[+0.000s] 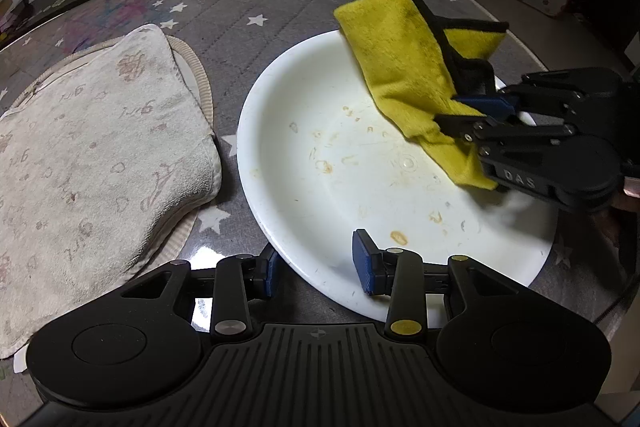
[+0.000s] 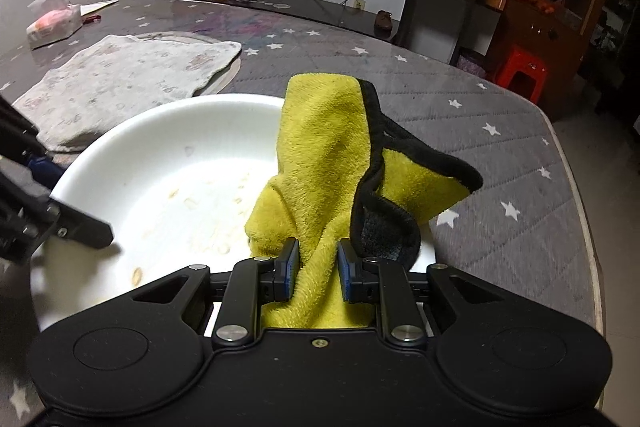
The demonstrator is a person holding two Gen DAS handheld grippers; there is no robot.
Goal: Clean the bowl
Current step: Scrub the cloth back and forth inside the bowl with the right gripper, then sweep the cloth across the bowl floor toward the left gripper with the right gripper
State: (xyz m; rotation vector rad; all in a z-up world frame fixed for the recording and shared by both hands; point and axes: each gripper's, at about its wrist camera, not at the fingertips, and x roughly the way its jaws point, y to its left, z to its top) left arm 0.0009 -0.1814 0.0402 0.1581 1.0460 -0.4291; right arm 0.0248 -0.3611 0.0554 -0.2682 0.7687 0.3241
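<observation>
A wide white bowl (image 1: 320, 155) with brown stains on its inside sits on the grey star-patterned table; it also shows in the right wrist view (image 2: 168, 155). My left gripper (image 1: 320, 267) is open and straddles the bowl's near rim, one finger outside and one inside. My right gripper (image 2: 316, 267) is shut on a yellow cloth with black trim (image 2: 320, 147) and holds it over the bowl's right side. In the left wrist view the right gripper (image 1: 472, 111) comes in from the right with the cloth (image 1: 400, 55) draped over the far rim.
A folded pale patterned towel (image 1: 92, 155) lies on a round mat left of the bowl, also in the right wrist view (image 2: 132, 75). A tissue pack (image 2: 52, 23) sits at the table's far left. The table edge (image 2: 580, 187) runs on the right.
</observation>
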